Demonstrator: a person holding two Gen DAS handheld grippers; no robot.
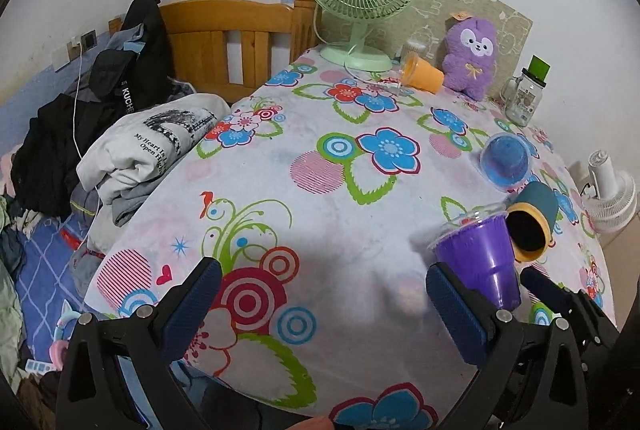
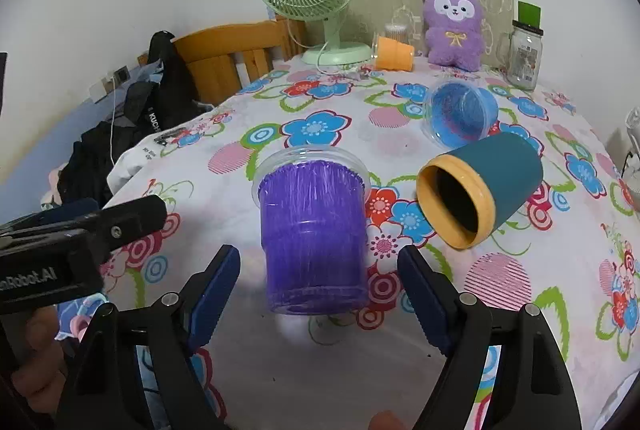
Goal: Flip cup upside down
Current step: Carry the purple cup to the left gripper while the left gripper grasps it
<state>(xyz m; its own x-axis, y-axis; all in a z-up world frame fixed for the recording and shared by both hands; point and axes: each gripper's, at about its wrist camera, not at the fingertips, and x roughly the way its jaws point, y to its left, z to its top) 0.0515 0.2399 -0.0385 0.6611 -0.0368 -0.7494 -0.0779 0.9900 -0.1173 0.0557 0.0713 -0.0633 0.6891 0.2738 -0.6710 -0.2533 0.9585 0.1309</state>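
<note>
My right tongs (image 2: 320,294) are spread wide around the purple cup (image 2: 314,234) in the lower middle of the frame, not pinching it. My left tongs (image 1: 320,314) are spread too, holding nothing.

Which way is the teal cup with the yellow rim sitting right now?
Tipped over: the teal cup lies on its side on the floral tablecloth, its dark open mouth facing the camera.

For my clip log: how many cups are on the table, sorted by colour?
Purple cup: 1
Teal cup with yellow rim: 1
Blue cup: 1
Orange cup: 1
Total: 4 cups. The glass jar with a handle is not counted.
</note>
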